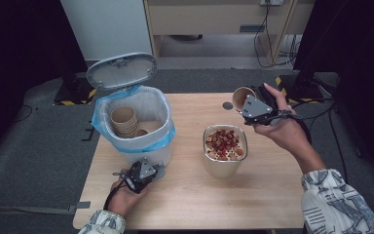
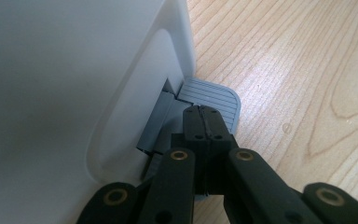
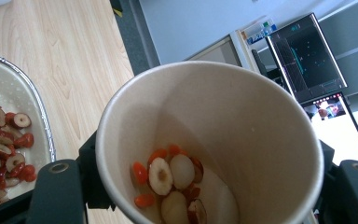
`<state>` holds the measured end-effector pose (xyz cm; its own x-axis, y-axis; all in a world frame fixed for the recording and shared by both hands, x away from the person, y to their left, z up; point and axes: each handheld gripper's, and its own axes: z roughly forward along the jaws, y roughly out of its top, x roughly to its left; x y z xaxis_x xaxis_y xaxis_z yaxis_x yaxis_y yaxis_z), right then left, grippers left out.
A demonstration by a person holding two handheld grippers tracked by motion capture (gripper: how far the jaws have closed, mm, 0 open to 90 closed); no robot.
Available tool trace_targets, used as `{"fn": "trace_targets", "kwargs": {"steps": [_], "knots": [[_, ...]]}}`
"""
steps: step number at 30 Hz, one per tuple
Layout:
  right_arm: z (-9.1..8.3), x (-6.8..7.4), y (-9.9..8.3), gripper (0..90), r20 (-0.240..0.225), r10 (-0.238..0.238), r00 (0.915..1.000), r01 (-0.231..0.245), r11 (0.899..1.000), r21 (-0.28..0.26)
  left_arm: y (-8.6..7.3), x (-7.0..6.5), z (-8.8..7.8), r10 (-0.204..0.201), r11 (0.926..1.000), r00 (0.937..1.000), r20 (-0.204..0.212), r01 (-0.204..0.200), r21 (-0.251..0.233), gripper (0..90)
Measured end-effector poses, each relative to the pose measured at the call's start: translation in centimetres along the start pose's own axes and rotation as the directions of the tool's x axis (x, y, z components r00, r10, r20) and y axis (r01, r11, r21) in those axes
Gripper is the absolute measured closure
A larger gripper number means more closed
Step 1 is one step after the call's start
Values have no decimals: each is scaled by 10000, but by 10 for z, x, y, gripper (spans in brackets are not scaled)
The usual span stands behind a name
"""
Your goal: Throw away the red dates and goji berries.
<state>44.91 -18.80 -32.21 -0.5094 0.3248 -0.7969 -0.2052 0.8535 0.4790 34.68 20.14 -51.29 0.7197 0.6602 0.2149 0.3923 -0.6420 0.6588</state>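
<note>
Over on the left, your left gripper [image 1: 152, 170] is clenched tight with nothing between the jaws, tips pressed down on the grey pedal [image 2: 212, 95] of the white bin [image 1: 141, 148], lid [image 1: 121, 69] up. In the middle sits the tray of dried fruit [image 1: 225, 144]. On the right, your right gripper [image 1: 253, 105] is grasping the paper cup [image 3: 209, 140], tilted above the table, fruit slices inside.

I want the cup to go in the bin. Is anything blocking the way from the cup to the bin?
Nothing visible blocks it. The paper cup is held up in the right tool; the bin stands open, lid raised. The metal bowl sits lower, between them.
</note>
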Motion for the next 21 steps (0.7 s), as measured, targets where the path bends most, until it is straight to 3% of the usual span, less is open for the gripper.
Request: {"fn": "trace_targets", "kwargs": {"steps": [11,21], "knots": [[-2,0,2,280,39,-190,9998,190,9998,14,0,0,0,-14,10000,10000,7,14,-1,899],[-4,0,9,281,189,-923,9956,920,9956,164,0,0,0,-5,10000,10000,-3,5,-4,899]]}}
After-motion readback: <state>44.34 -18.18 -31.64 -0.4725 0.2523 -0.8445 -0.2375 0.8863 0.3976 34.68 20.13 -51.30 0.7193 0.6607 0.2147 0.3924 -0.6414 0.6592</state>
